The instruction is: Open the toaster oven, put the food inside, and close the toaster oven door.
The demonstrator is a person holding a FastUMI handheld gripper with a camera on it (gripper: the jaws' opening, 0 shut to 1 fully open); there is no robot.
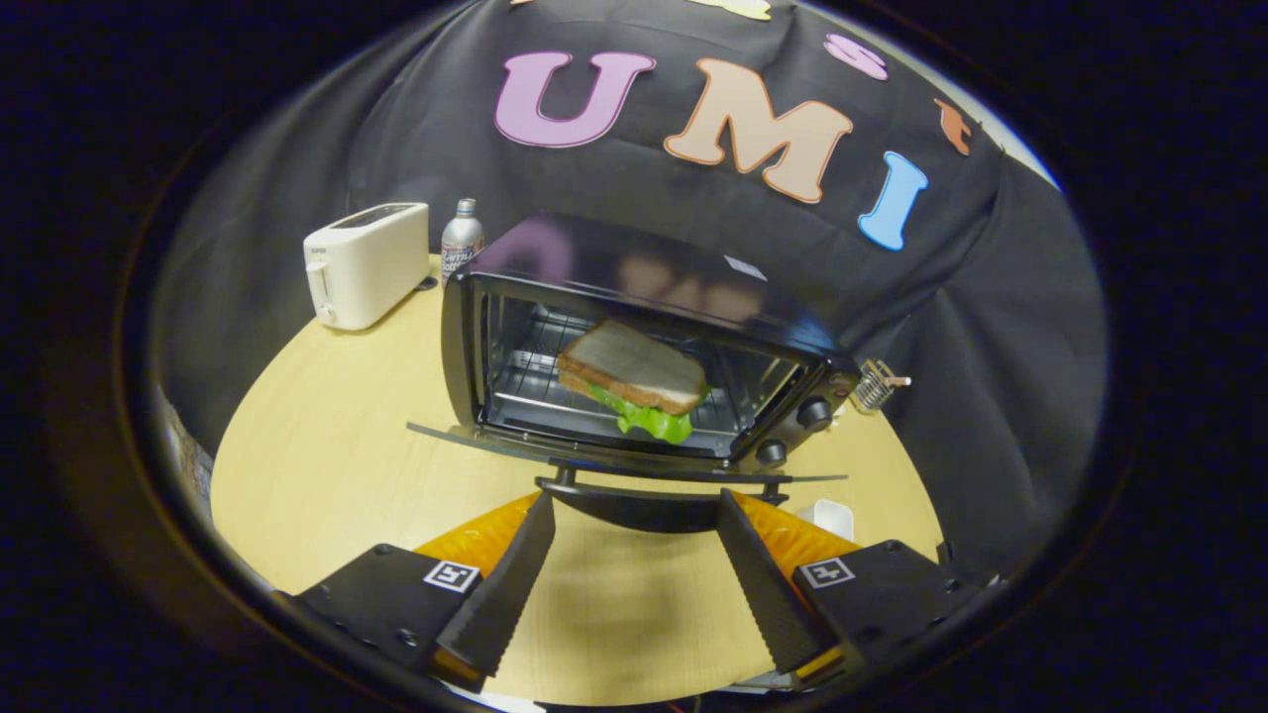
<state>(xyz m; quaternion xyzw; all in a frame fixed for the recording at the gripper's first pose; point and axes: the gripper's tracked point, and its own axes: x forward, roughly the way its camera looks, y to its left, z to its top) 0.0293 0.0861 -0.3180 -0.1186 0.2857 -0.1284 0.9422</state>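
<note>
- Gripper view: a pale wood-grain surface with a curved edge is carrying the scene, with black cloth draping the booth behind and to both sides.
- A glossy black toaster oven, box-shaped, is sitting near the middle of the surface, its mouth facing the gripper and angled a little to one side; its glass door is lying folded down flat, the dark handle bar just ahead of the fingertips.
- A sandwich is resting inside on the wire rack, brown-crusted bread with ruffled green lettuce spilling toward the opening; its long axis is running across the oven's width.
- Two round knobs are showing on the oven's front panel, beside the opening.
- The gripper is hovering over the surface with its jaws spread wide and grasping nothing; the ridged fingers are flanking the handle without touching it.
- Beyond the oven, a smooth cream pop-up toaster is standing beside a silver metal bottle; a small wire basket is sitting at the oven's far side.
</note>
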